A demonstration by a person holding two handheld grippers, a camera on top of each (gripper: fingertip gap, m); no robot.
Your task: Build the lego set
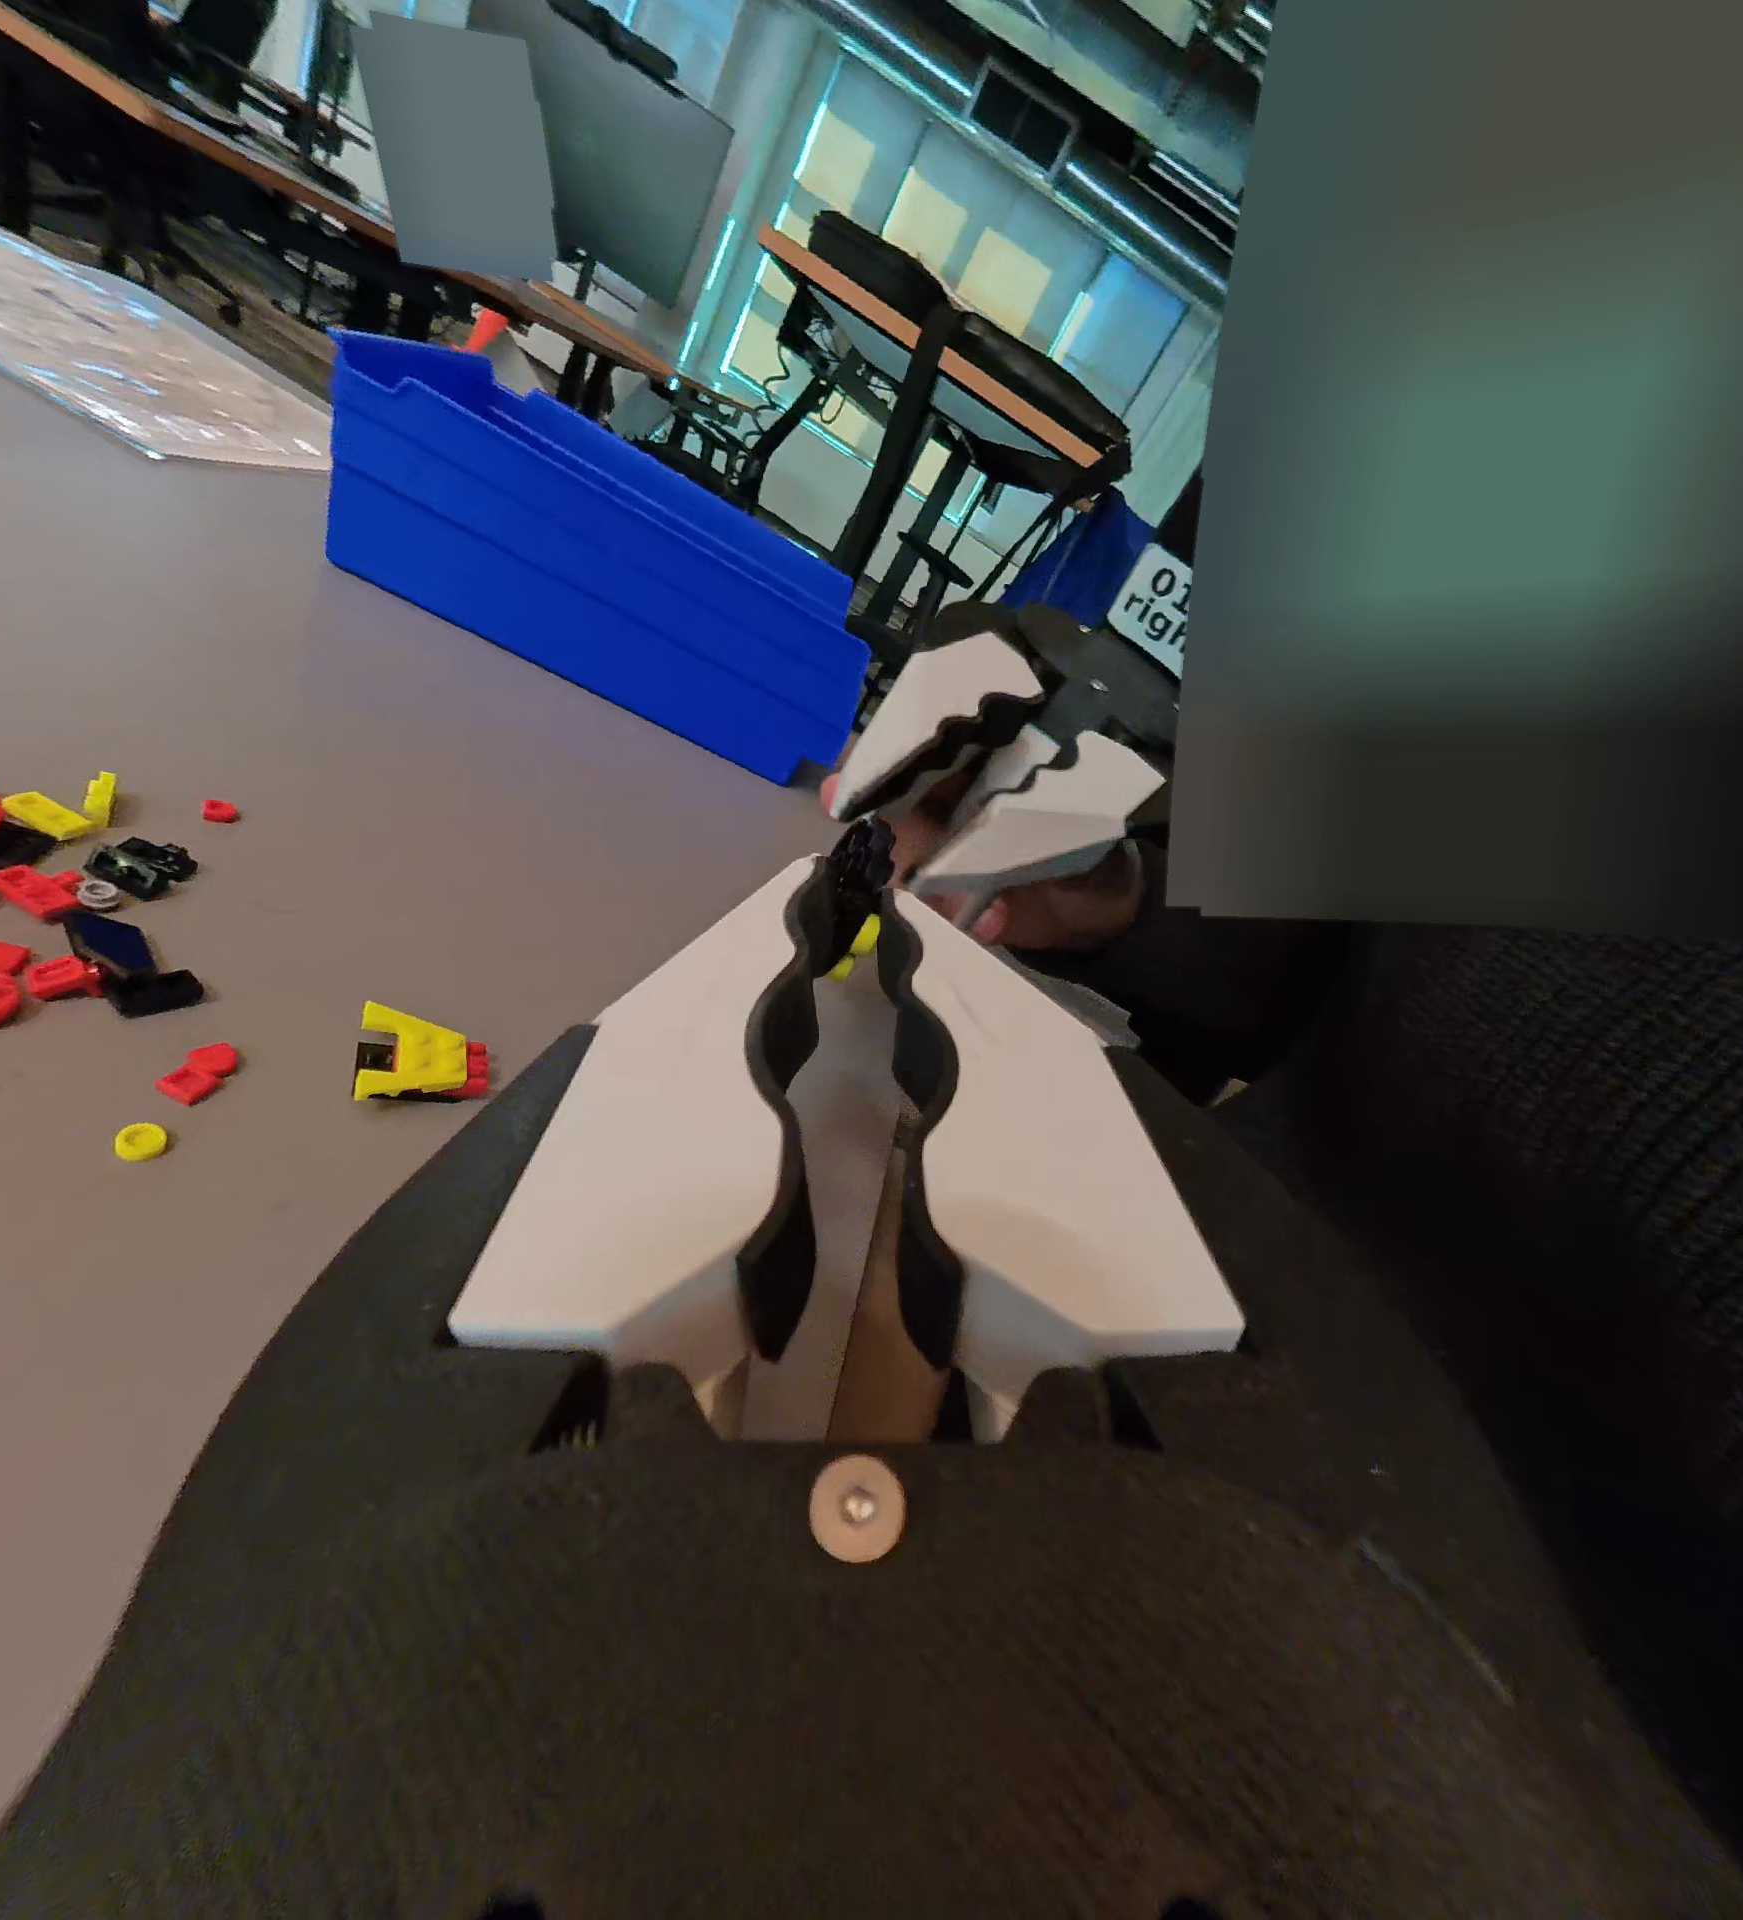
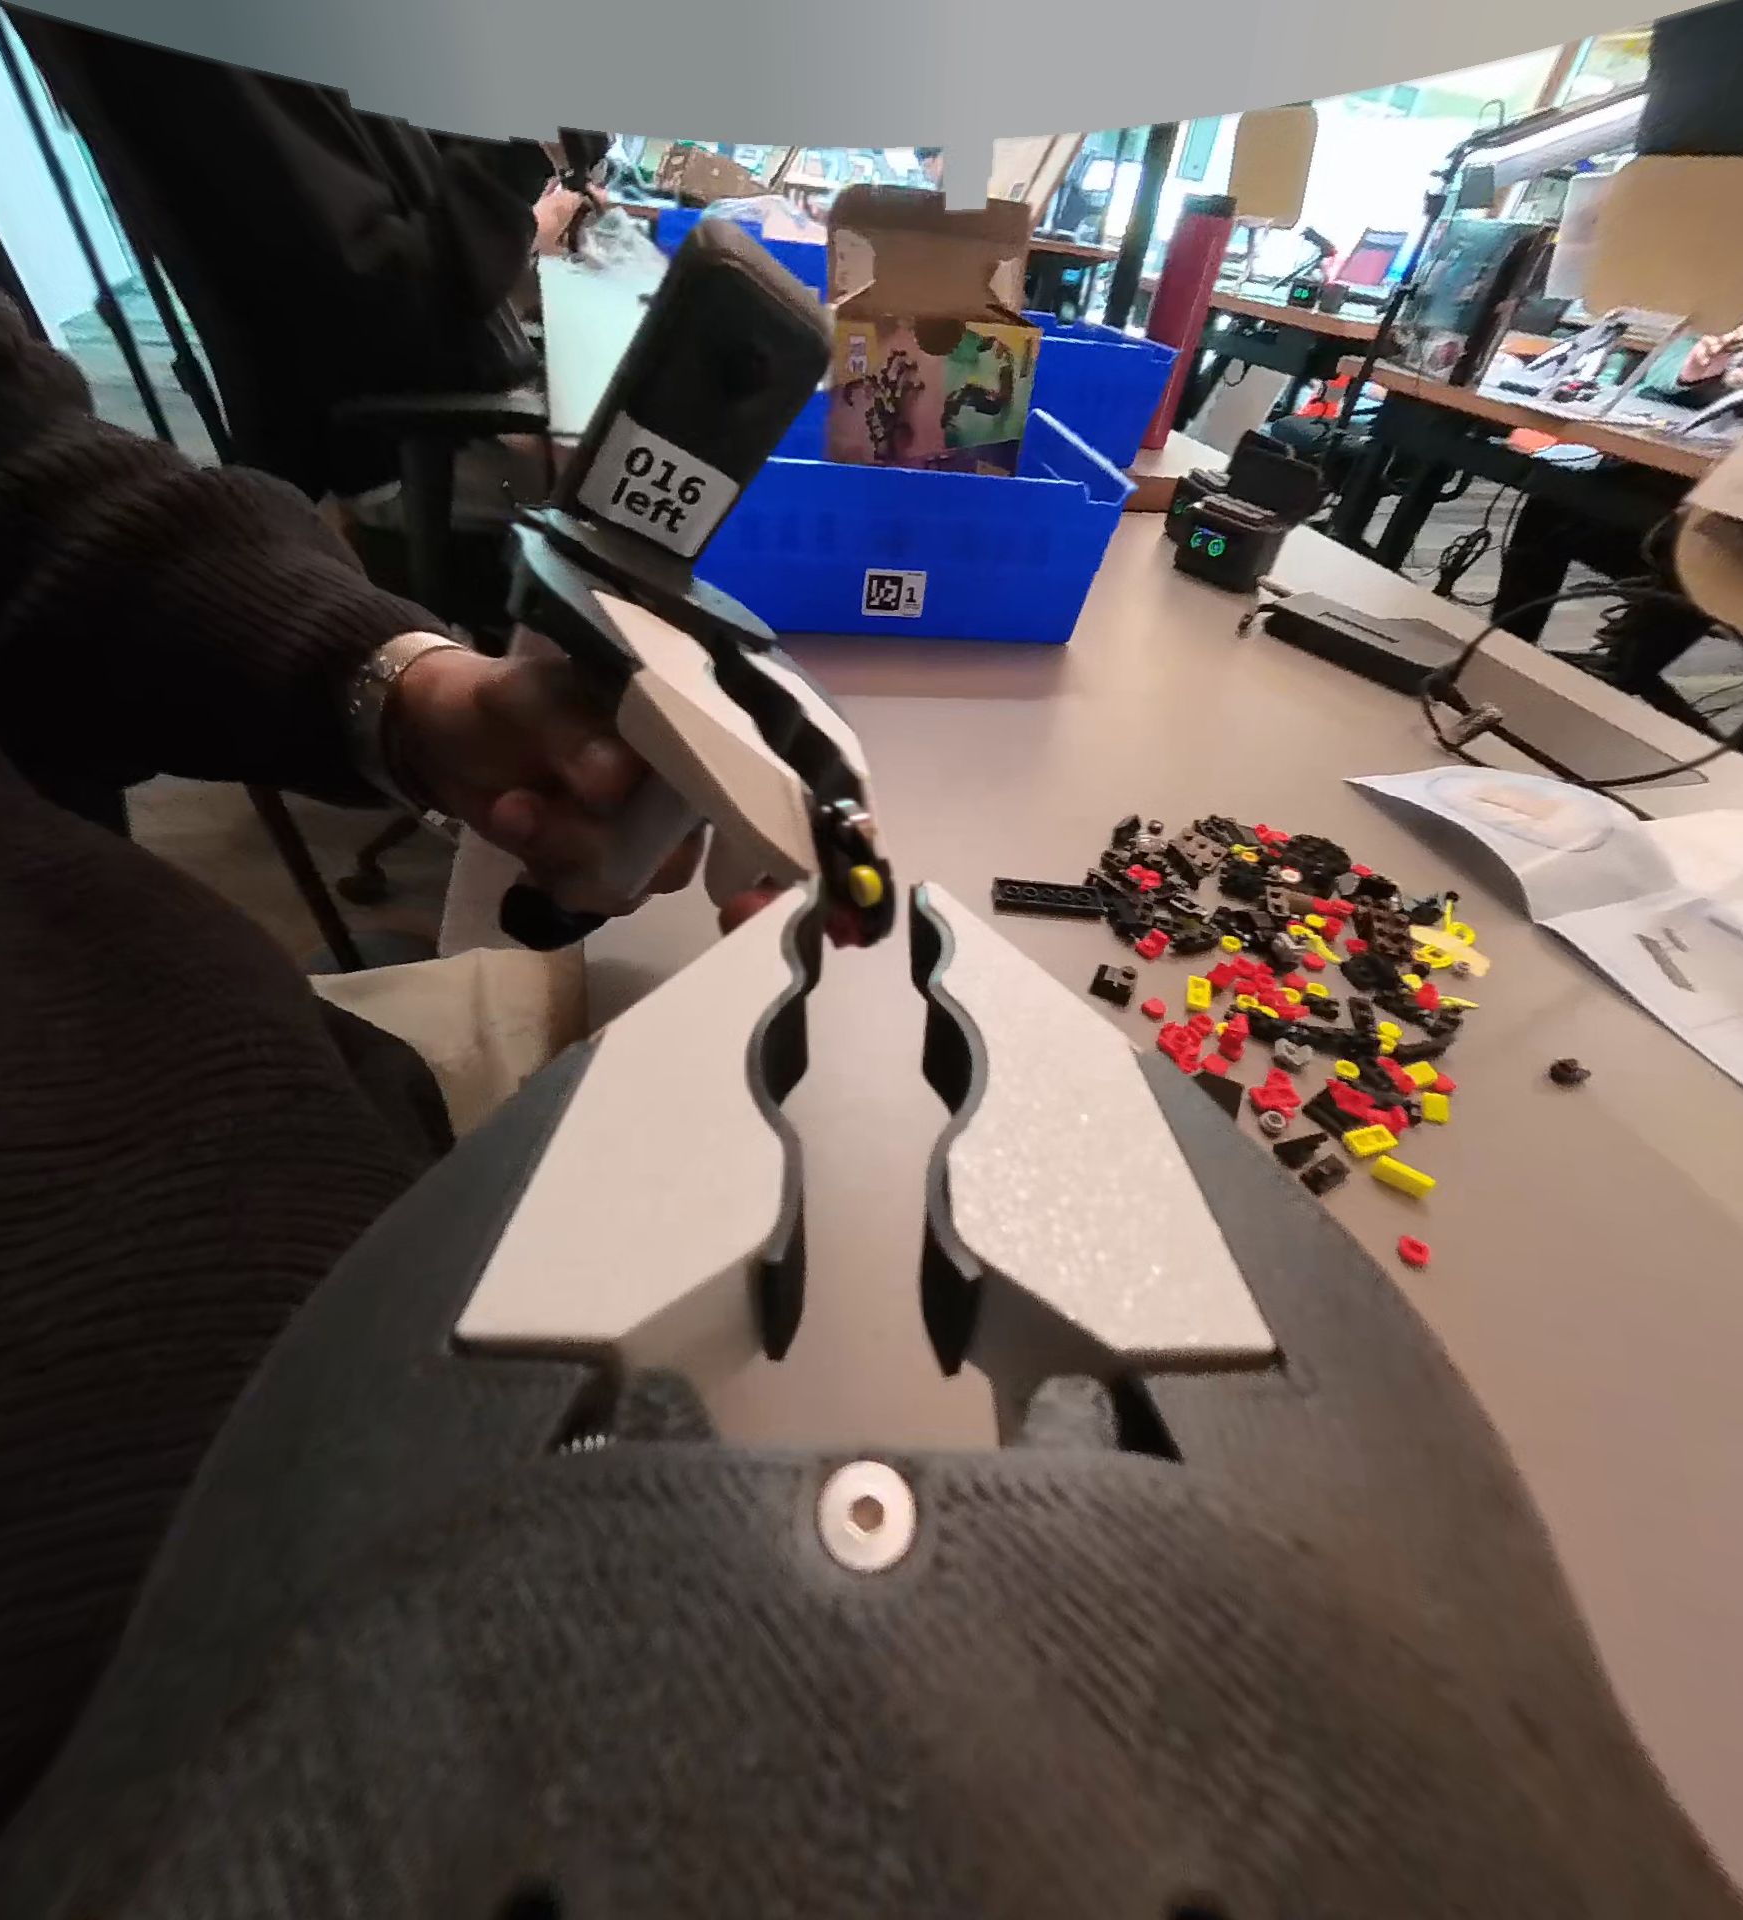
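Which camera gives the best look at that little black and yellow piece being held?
The right wrist view: the little piece shows side-on at the left gripper tips, black with yellow and red parts. In the left wrist view the piece is wedged between the fingers, mostly hidden.

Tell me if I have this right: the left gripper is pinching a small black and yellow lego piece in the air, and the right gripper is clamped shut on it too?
Not quite. The left gripper does pinch the small black and yellow lego piece, but the right gripper is open: the right wrist view shows a clear gap between its fingers, with the piece at its left fingertip, not clamped.
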